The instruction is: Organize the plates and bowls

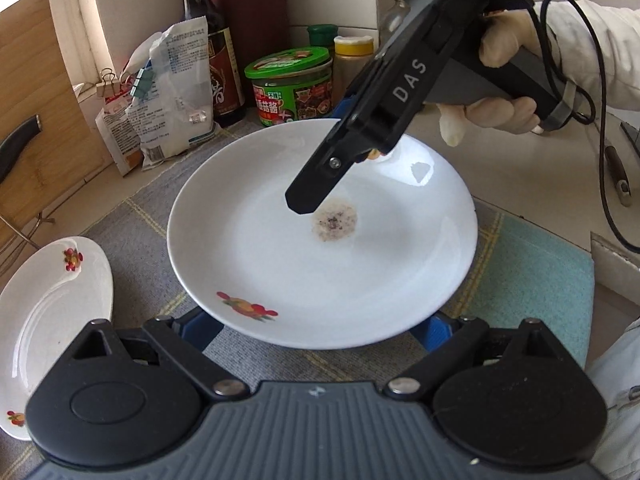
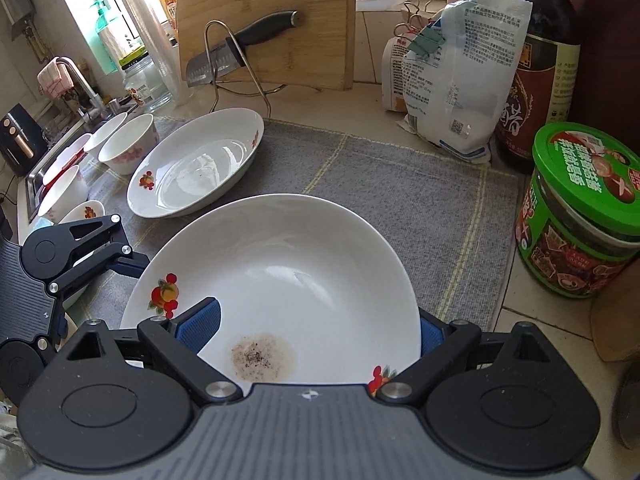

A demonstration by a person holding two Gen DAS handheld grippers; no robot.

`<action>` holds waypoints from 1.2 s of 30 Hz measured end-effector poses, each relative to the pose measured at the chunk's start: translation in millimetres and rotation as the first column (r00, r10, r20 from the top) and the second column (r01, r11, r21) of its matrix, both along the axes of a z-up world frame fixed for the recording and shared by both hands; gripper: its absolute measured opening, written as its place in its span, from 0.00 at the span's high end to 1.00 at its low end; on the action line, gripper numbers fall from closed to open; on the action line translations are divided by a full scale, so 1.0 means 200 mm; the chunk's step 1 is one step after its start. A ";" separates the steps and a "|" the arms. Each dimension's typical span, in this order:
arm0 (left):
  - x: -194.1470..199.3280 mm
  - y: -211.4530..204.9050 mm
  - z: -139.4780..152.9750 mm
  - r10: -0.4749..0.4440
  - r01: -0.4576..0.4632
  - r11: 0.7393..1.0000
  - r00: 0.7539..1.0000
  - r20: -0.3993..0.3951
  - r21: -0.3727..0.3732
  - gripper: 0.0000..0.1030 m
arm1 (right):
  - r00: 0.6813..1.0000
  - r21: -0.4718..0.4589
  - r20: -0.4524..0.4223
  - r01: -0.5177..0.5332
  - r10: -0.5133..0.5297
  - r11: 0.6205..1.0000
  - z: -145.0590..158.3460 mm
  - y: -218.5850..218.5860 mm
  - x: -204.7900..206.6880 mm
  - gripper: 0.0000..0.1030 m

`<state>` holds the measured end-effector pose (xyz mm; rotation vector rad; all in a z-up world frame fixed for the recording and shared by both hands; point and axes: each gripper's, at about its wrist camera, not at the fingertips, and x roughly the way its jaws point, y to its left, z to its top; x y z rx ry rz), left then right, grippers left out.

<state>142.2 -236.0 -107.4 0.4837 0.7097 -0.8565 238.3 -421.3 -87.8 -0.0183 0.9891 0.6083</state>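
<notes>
A round white glazed plate with a fruit motif and a brown stain [image 1: 320, 240] is seen raised over the grey checked cloth mat [image 2: 400, 200], carried between the two tongs. The left gripper [image 1: 316, 330] is spread wide at the near rim, the right gripper [image 2: 320, 330] likewise at the opposite rim; whether the pads truly bear on it cannot be told. The plate is judged stiff, slick and breakable (rim holds preferred). A second white oval dish [image 2: 196, 164] is left lying nearby.
</notes>
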 end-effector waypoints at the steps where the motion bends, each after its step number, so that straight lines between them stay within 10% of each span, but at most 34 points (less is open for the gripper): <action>1: 0.01 -0.01 0.00 -0.002 0.002 1.000 1.000 0.000 0.003 0.06 | 1.000 -0.001 0.000 0.003 -0.003 1.000 0.00 -0.01 0.01 0.04; 36: 0.12 -0.10 -0.07 0.020 -0.020 1.000 0.999 -0.040 -0.010 0.05 | 0.998 -0.042 0.010 0.059 -0.058 0.997 -0.09 -0.09 0.11 0.00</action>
